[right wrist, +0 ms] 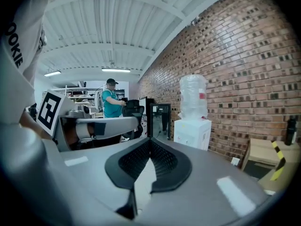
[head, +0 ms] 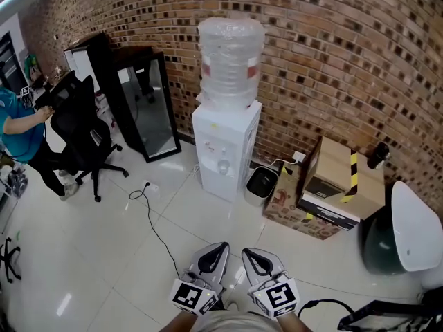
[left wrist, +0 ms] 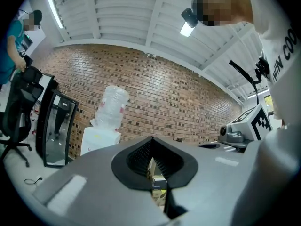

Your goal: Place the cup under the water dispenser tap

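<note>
Ahead, boxy white water dispenser (head: 225, 149), crinkly clear bottle (head: 230, 61); left gripper (head: 219, 249) and right gripper (head: 252, 254) clenched, empty.

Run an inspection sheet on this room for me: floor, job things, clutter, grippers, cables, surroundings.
Surface: white tiled floor, glossy.
Job's things: water dispenser with a bottle on top, against the brick wall; no cup seen.
Clutter: small bin and cardboard boxes to the dispenser's right.
Grippers: left gripper and right gripper both shut, nothing held, some way short of the dispenser.
Cables: black cable lying loose on the floor in front of the dispenser.
Surroundings: tall mirror leaning on the wall, office chair, a person at far left.
</note>
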Tool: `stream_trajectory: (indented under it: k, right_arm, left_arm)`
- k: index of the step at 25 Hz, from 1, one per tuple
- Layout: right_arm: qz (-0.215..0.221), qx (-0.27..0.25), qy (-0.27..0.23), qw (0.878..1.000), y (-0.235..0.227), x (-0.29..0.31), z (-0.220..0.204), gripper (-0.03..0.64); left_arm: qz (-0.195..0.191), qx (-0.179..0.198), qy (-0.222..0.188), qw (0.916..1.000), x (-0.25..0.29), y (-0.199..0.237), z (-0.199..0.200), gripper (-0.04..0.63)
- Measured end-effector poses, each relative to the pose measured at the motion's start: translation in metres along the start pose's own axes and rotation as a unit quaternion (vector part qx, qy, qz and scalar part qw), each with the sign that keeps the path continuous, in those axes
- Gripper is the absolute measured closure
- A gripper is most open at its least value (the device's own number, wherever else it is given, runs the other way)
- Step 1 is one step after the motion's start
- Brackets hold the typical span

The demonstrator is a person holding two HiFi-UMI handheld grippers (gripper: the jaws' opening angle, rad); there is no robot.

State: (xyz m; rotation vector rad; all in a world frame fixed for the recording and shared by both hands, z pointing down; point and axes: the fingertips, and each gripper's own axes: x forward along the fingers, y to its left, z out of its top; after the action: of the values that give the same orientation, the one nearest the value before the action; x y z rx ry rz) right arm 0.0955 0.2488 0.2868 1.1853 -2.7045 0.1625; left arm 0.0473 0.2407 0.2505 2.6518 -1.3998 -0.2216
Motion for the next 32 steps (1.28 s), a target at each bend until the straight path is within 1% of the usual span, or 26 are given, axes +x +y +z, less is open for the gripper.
stream_trajectory:
  k: [4,8,12,20,32]
  right_arm:
    - [0.008,0.006,-0.009,1.0,0.017,-0.026,0.0,0.611]
    - [0.012,0.005,-0.016,1.0,0.029,-0.043,0.002,0.611]
    - [0.013,0.002,-0.022,1.0,0.039,-0.051,0.006,0.611]
    - [0.001,0.001,-0.027,1.0,0.056,-0.05,0.015,0.611]
    - [-0.002,0.001,-0.021,1.0,0.076,-0.045,0.012,0.612]
  left_arm:
    - [0.01,0.008,0.005,0.9999,-0.022,-0.024,0.003,0.606]
    - [0.016,0.017,0.001,0.9997,-0.042,-0.039,0.011,0.604]
    - [0.019,0.018,-0.001,0.9997,-0.052,-0.042,0.013,0.606]
    - [0.006,0.019,-0.007,0.9998,-0.067,-0.042,0.025,0.606]
    - [-0.001,0.016,-0.007,0.9998,-0.084,-0.038,0.025,0.606]
